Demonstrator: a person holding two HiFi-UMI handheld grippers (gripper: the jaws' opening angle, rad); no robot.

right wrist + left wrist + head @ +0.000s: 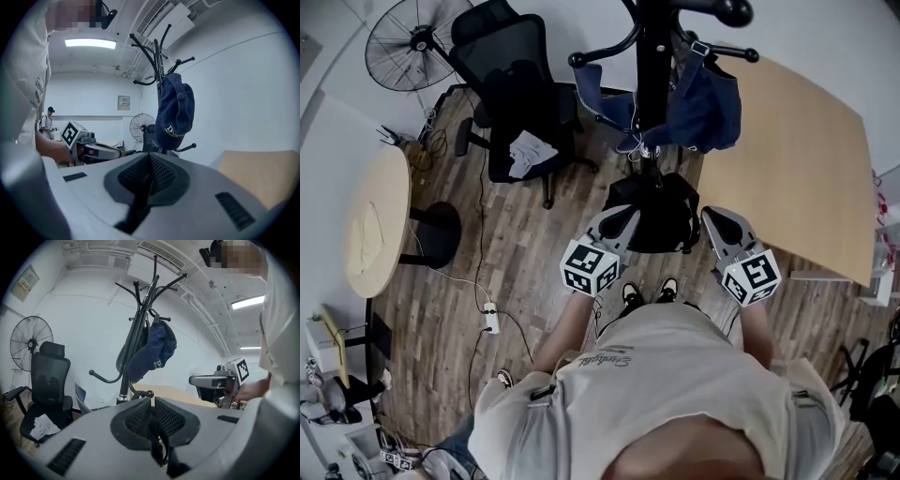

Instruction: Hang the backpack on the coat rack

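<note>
The black backpack (657,214) hangs low between my two grippers, just in front of the coat rack's foot. My left gripper (620,218) holds it from the left, shut on a black strap (157,439). From the right, my right gripper (716,220) is shut on another black strap (139,199). The black coat rack (651,66) rises straight ahead, and its curved hooks (140,291) show in the left gripper view and again as hooks (157,44) in the right gripper view. A navy cap (154,350) and blue cloth bags (703,105) hang on it; the cap (175,111) is close ahead.
A black office chair (520,108) with white cloth on its seat stands left of the rack, with a floor fan (417,42) behind it. A wooden desk (811,159) fills the right side. A round table (375,225) and a power strip (491,322) lie to the left.
</note>
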